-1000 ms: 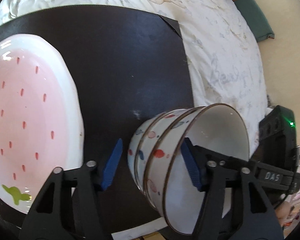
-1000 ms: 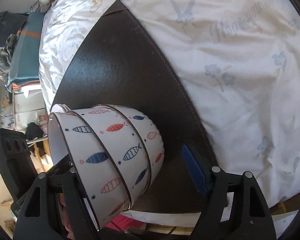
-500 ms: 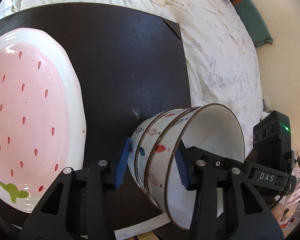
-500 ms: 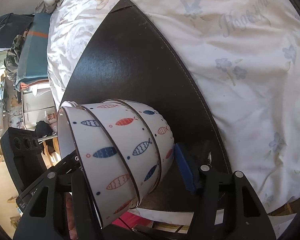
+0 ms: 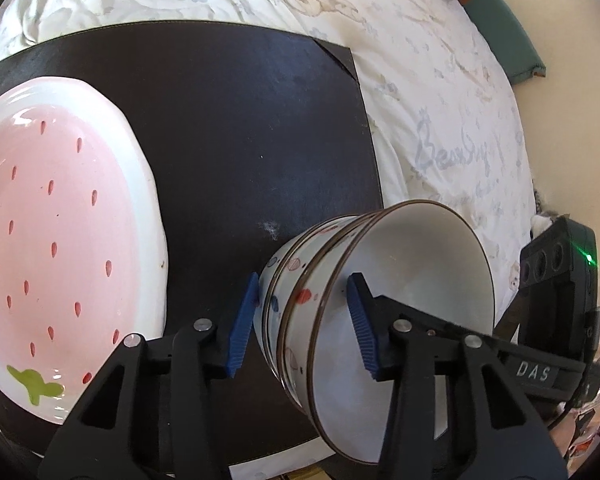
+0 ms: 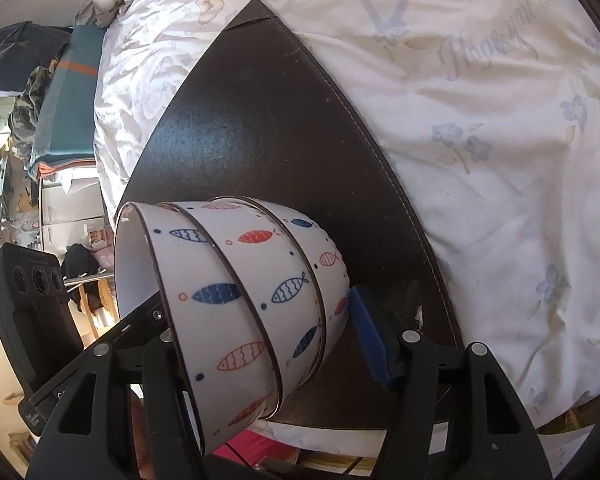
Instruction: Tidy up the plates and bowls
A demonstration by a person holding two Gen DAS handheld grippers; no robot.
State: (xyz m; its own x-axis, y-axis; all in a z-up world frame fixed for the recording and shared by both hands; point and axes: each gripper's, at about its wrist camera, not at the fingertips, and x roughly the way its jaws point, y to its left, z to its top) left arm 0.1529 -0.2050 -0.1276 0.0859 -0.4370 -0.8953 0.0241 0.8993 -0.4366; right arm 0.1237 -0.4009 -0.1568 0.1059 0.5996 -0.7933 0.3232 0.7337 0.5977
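A nested stack of three white bowls with fish prints (image 6: pixel 256 300) is tilted on its side above the dark mat (image 6: pixel 260 128). My left gripper (image 5: pixel 304 320) is shut on the stack (image 5: pixel 380 300), one finger on the base, one inside the top bowl. My right gripper (image 6: pixel 260 336) is shut on the same stack from the other side; its blue pad (image 6: pixel 370 336) presses the base. A large pink strawberry plate (image 5: pixel 56 240) lies on the mat at the left.
The dark mat (image 5: pixel 240 120) lies on a white printed bedsheet (image 5: pixel 420 80). A green cushion (image 5: pixel 504 32) sits at the bed's far edge. Room clutter and shelves (image 6: pixel 40 160) stand beyond the bed at the left of the right wrist view.
Both grippers have closed onto the bowl stack. The stack has shifted slightly and the plate has slid further into the left wrist view.
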